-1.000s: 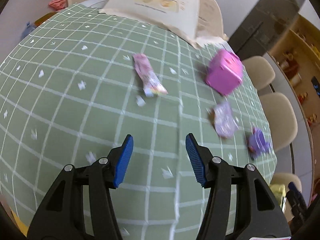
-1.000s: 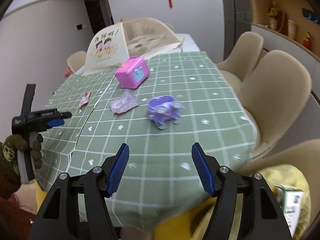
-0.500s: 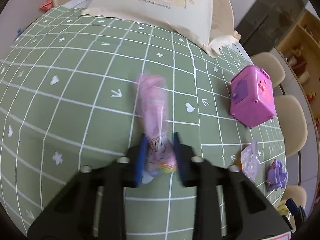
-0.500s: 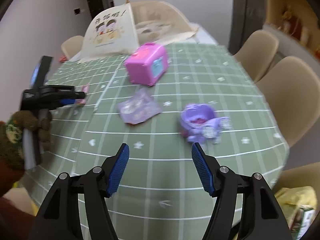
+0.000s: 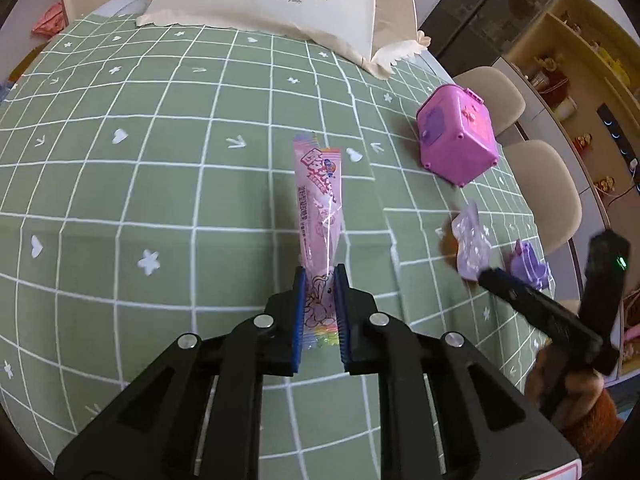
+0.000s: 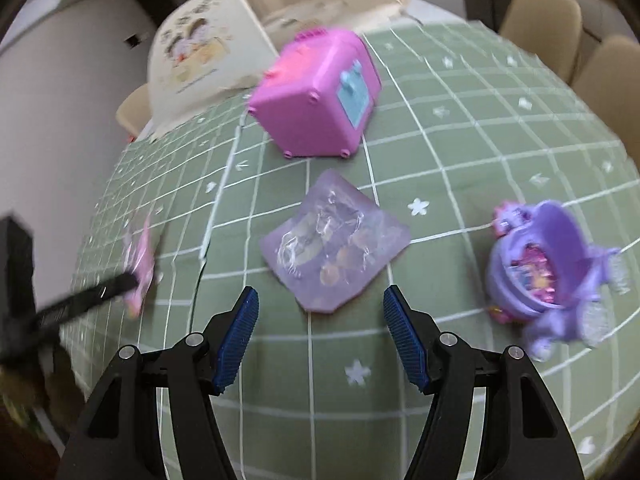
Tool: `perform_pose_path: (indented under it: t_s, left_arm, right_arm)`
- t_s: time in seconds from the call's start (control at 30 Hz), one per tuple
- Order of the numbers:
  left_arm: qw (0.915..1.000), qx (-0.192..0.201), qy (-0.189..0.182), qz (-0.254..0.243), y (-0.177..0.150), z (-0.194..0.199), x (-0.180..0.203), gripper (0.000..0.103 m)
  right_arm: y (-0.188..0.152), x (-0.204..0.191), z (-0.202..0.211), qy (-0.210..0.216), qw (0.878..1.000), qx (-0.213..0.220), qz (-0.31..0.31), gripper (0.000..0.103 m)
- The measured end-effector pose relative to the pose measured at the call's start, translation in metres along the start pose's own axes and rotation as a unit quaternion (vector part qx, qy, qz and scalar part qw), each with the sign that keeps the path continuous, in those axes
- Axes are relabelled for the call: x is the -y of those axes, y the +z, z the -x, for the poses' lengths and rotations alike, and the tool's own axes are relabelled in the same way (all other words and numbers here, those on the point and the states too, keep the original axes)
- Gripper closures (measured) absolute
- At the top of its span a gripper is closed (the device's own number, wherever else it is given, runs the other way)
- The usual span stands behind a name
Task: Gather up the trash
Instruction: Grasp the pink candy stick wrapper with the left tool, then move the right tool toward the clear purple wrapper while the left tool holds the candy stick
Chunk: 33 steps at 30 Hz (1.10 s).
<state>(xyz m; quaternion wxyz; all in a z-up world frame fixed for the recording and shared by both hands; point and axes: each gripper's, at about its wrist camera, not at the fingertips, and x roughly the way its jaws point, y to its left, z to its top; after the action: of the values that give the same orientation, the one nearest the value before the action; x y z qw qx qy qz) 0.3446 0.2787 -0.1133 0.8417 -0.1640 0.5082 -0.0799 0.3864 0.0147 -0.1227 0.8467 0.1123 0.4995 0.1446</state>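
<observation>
A long pink snack wrapper (image 5: 320, 196) lies on the green checked tablecloth (image 5: 160, 160). My left gripper (image 5: 320, 274) has its jaws closing on the wrapper's near end, and both blue pads press on it. The same wrapper (image 6: 140, 264) shows blurred at the left of the right wrist view. My right gripper (image 6: 320, 300) stands open just short of a crumpled, see-through purple bag (image 6: 334, 240), with nothing between its fingers. That bag (image 5: 474, 248) also lies at the right of the left wrist view.
A pink toy box (image 6: 316, 96) stands behind the purple bag. A purple toy (image 6: 548, 272) sits to its right. A cream mesh food cover (image 5: 280, 0) fills the table's far end. Beige chairs (image 5: 540, 192) line the right side.
My left gripper came forward onto the pink wrapper and closed on its near end. My right gripper moved in over the table, so the purple bag now lies just ahead of its open fingers.
</observation>
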Motion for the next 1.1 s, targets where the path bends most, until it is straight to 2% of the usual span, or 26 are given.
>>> perform_pose_path:
  t_s: [0.27,0.37,0.43,0.5,0.57,0.67,0.77,0.83,0.87,0.9,1.03,1.1]
  left_arm:
    - [1.0,-0.004,-0.005,-0.001,0.004,-0.001,-0.015,0.09]
    - [0.9999,-0.006,-0.012,0.001,0.008,-0.005,-0.018,0.09]
    - [0.9998,-0.006,-0.02,0.0,0.012,-0.007,-0.018,0.09]
    - [0.9995,-0.007,-0.031,-0.001,0.015,-0.009,-0.017,0.09]
    - [0.9992,-0.007,-0.04,-0.002,0.019,-0.013,-0.015,0.09]
    - [0.999,-0.008,-0.043,-0.004,0.021,-0.016,-0.012,0.09]
    - [0.9992,-0.003,-0.041,-0.003,0.019,-0.012,-0.009,0.09]
    - [0.9993,0.003,-0.037,-0.002,0.015,-0.008,-0.006,0.09]
    - [0.9994,0.006,-0.033,-0.001,0.011,-0.004,-0.004,0.09]
    - [0.9995,0.007,-0.031,0.0,0.009,-0.003,-0.004,0.09]
    - [0.9997,0.014,-0.019,0.009,-0.008,0.007,0.006,0.09]
    - [0.9993,0.017,-0.024,0.022,-0.019,0.015,0.012,0.09]
  right_arm:
    - [0.02,-0.032,-0.028,-0.071,0.995,0.025,0.058,0.041]
    - [0.026,-0.04,-0.037,-0.066,0.996,0.017,0.064,0.02]
    - [0.025,-0.046,-0.04,-0.085,0.993,0.013,0.075,0.019]
    - [0.02,-0.059,-0.047,-0.122,0.984,0.01,0.126,0.019]
    - [0.02,-0.053,-0.044,-0.106,0.988,0.013,0.116,0.019]
    - [0.019,-0.048,-0.037,-0.11,0.987,0.016,0.119,0.035]
    - [0.016,-0.037,-0.025,-0.073,0.992,0.016,0.101,0.047]
    - [0.014,-0.035,-0.015,-0.066,0.992,0.024,0.108,0.061]
    - [0.012,-0.035,-0.012,-0.067,0.991,0.022,0.112,0.077]
    - [0.011,-0.035,-0.01,-0.063,0.991,0.013,0.115,0.082]
    - [-0.003,-0.023,0.006,-0.032,0.993,0.01,0.113,0.09]
    - [-0.014,-0.018,0.019,-0.019,0.994,0.011,0.111,0.092]
